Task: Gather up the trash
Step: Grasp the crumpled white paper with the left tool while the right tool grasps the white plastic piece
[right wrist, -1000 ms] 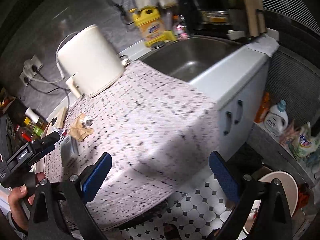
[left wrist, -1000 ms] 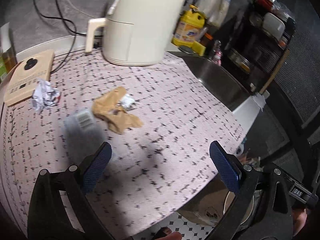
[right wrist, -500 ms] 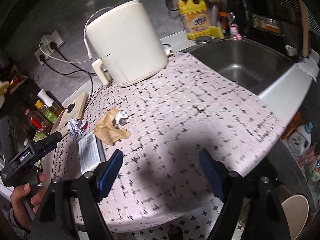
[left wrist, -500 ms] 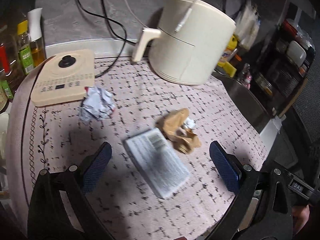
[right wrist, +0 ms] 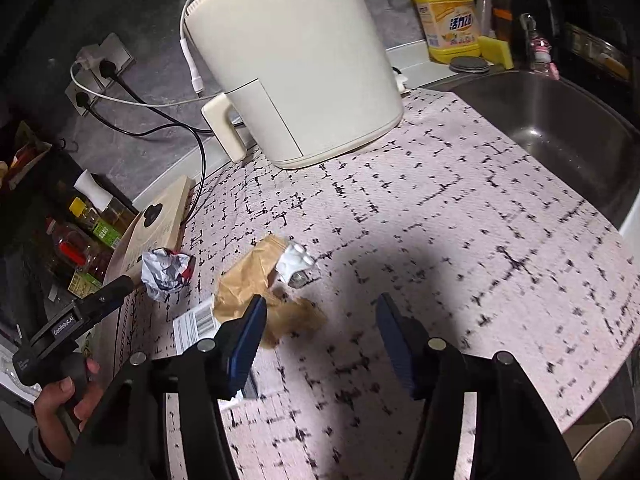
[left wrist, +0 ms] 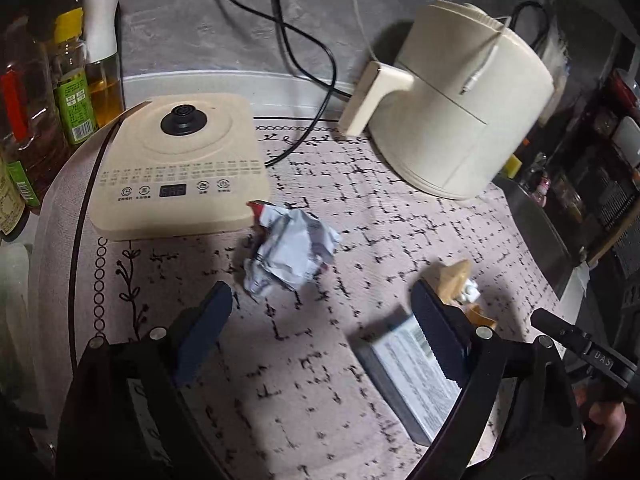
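On the patterned mat [right wrist: 460, 208] lie three bits of trash: one paper ball [left wrist: 290, 250], one brown wrapper [right wrist: 248, 284], one flat packet [left wrist: 412, 372]. Both the left gripper [left wrist: 320, 332] and right gripper [right wrist: 320, 340] are closing on nothing.

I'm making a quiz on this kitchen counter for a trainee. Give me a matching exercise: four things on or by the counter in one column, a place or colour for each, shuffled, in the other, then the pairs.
Things:
1. crumpled foil wrapper
2. brown paper bag
3. detergent bottle
4. flat packet with a barcode

Descriptions:
A. yellow, standing behind the sink
B. just in front of the beige induction plate
C. partly hidden by a finger of the left gripper
D. crumpled, with a small white blister pack beside it

Pairs: 1-B, 2-D, 3-A, 4-C
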A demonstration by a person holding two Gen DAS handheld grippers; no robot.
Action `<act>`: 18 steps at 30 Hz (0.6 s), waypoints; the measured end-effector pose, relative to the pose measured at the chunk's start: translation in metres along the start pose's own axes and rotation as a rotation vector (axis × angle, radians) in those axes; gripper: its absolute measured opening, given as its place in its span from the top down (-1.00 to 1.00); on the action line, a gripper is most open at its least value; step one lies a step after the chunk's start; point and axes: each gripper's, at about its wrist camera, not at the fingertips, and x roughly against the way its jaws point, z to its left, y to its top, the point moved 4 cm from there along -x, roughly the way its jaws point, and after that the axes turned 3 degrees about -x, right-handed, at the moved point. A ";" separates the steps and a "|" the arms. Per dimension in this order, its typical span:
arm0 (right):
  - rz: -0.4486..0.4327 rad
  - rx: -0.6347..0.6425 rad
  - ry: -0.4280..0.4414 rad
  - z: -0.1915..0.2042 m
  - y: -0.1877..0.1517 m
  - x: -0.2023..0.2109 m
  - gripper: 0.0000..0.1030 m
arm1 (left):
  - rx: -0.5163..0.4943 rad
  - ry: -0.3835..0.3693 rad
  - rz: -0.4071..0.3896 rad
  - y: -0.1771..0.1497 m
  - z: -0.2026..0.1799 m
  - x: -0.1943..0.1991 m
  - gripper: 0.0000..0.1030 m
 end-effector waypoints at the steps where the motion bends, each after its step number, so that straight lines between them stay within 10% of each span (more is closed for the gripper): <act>1: 0.006 0.001 0.000 0.002 0.002 -0.006 -0.07 | 0.001 0.004 0.005 0.001 0.002 -0.004 -0.75; 18: 0.105 0.005 -0.016 0.018 0.018 -0.086 0.23 | 0.029 -0.005 0.077 0.010 0.023 -0.056 -0.25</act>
